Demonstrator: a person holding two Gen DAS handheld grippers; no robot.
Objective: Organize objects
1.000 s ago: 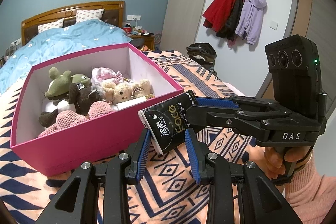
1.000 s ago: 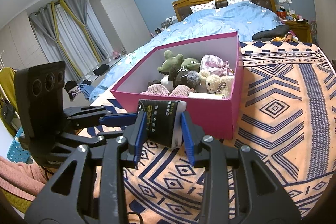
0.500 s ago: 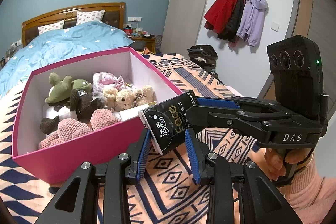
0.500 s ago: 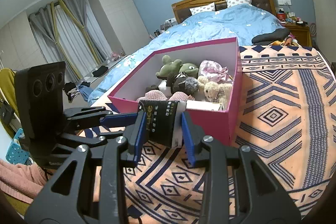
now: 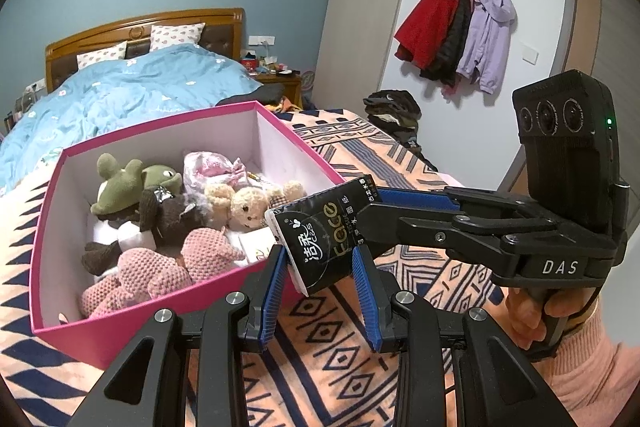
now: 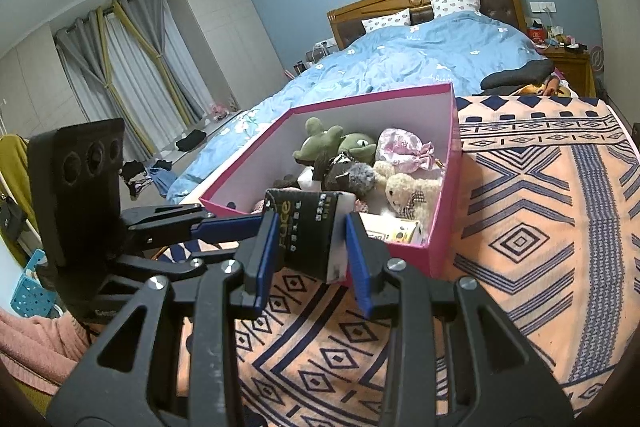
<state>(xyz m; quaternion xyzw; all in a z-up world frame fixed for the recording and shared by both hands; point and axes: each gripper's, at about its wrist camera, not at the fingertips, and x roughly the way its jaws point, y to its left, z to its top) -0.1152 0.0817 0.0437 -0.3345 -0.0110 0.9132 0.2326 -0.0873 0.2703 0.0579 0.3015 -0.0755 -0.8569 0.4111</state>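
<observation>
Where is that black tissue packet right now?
In both wrist views the black "Face" tissue packet is held off the blanket between the left tongs and right tongs, just before the pink cardboard box's near corner.

- Box [image 5: 100, 339] sits on patterned blanket [image 5: 340, 367], bed [image 5: 120, 95] behind it.
- Plush toys [image 5: 168, 223] lie inside box.
- Tissue pack [image 5: 324, 235] is held above box's near corner, between both sets of jaws.
- Nightstand [image 5: 280, 79] stands right of bed.
- Coats [image 5: 456, 31] hang on wall, far right.
- Curtains [image 6: 116, 75] hang left of bed.
</observation>
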